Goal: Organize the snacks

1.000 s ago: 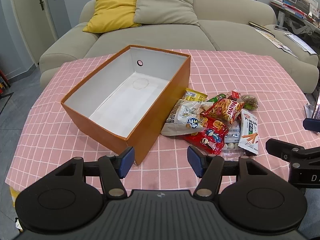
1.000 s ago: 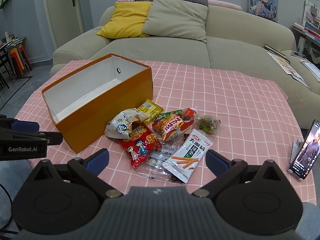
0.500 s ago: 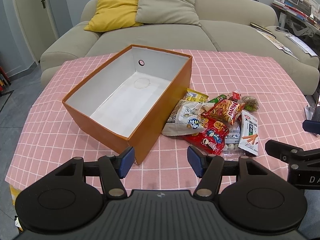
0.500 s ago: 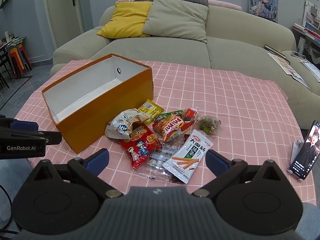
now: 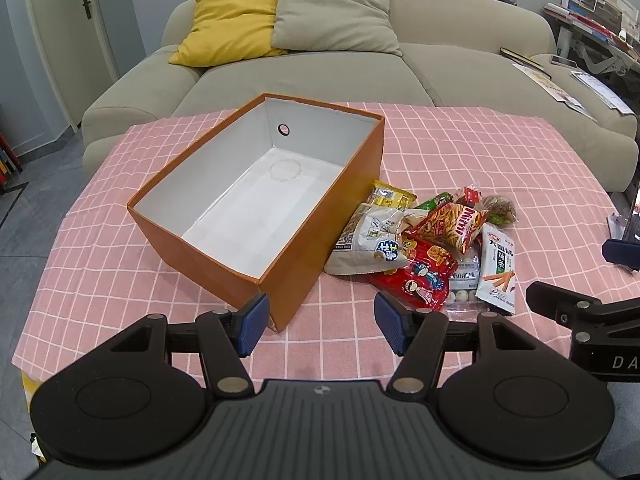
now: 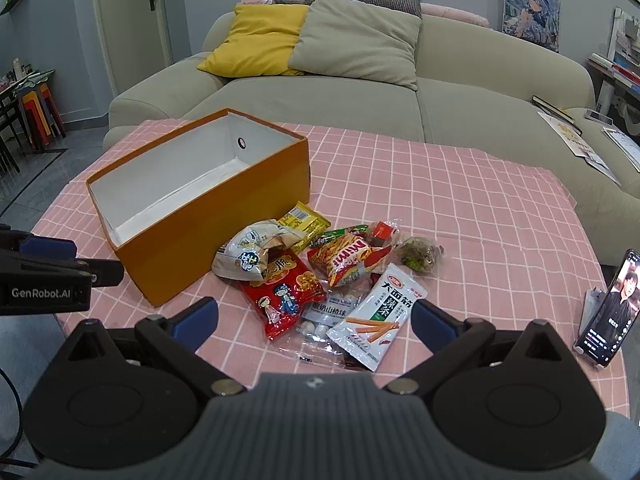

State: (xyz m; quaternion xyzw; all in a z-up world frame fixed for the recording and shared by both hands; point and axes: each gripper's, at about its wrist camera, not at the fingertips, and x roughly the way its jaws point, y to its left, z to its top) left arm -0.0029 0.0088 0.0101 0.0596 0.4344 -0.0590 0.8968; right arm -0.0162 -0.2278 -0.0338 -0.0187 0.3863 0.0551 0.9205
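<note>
Snack pile heaped just right of empty orange box; left gripper and right gripper hover short of it, jaws spread, nothing held, seemingly ready for loading.

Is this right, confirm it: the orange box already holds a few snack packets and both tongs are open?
Not quite. In the left wrist view the orange box is empty; the snack packets lie beside it on the pink checked tablecloth. Left tongs and right tongs are open.
</note>
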